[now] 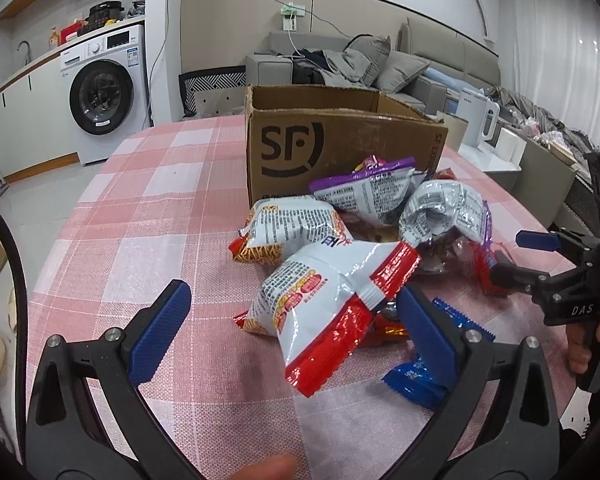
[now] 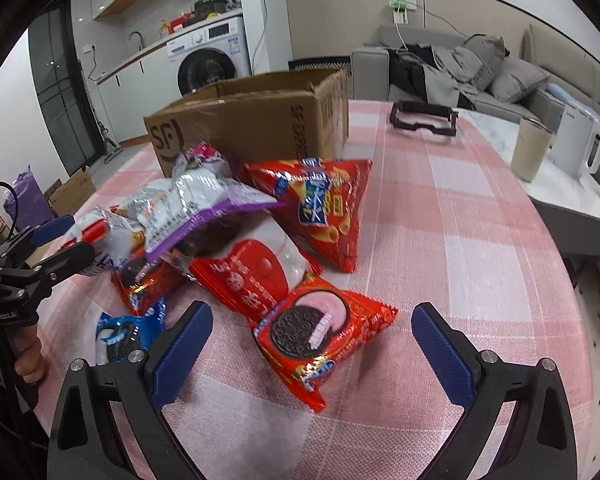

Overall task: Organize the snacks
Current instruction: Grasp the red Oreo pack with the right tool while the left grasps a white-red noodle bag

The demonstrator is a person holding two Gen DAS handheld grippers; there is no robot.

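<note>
- Snack pile (image 1: 364, 248) is heaped on the pink checked worktop (image 1: 160, 208), just in front of the open SF cardboard box (image 1: 320, 140).
- Left gripper (image 1: 296, 312) is held low over the worktop, fingers spread wide, nothing gripped; red-and-white snack bag (image 1: 324, 308) is seen between the fingers.
- Right gripper (image 2: 312, 336) is also held with fingers wide apart and empty; red Oreo pack (image 2: 320, 336) is seen lying between them on the worktop.
- Blue Oreo pack (image 2: 128, 332) is seen beside the right gripper's left finger.
- Red triangular chip bag (image 2: 324, 208) is leaned at the pile's right side, near the box.
- Purple-edged bag (image 2: 204, 208) is laid on top of the pile.
- Beige cup (image 2: 530, 152) and white kettle (image 2: 580, 144) are set well apart, on a side counter.
</note>
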